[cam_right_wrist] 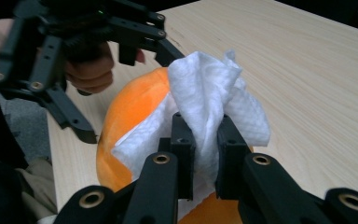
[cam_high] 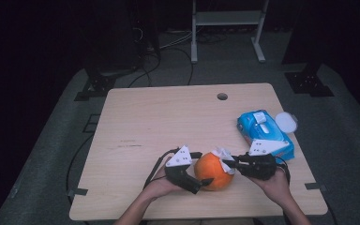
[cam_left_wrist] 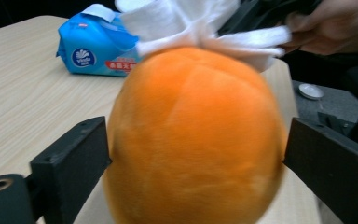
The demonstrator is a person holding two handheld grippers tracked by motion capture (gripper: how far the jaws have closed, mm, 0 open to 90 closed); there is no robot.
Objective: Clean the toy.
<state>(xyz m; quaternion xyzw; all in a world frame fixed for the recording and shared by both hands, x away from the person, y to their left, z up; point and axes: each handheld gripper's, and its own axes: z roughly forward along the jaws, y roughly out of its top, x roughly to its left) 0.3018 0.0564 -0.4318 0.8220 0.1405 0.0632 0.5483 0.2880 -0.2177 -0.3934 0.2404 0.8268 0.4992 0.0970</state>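
An orange plush ball (cam_high: 213, 174) rests on the wooden table (cam_high: 159, 117) near its front edge. My left gripper (cam_high: 202, 168) comes in from the left, its two black jaws standing wide on either side of the ball (cam_left_wrist: 191, 140) without squeezing it. My right gripper (cam_high: 227, 163) reaches in from the right and is shut on a crumpled white wipe (cam_right_wrist: 205, 88), pinched between the pads (cam_right_wrist: 182, 140). The wipe (cam_left_wrist: 191, 23) lies against the top of the ball (cam_right_wrist: 135, 107). A hand holds each gripper.
A blue pack of wet wipes (cam_high: 265, 133) lies at the right of the table, with a round white lid (cam_high: 286, 122) just beyond it. A cable hole (cam_high: 222, 96) is near the far edge. Dark stands and cables sit on the floor behind.
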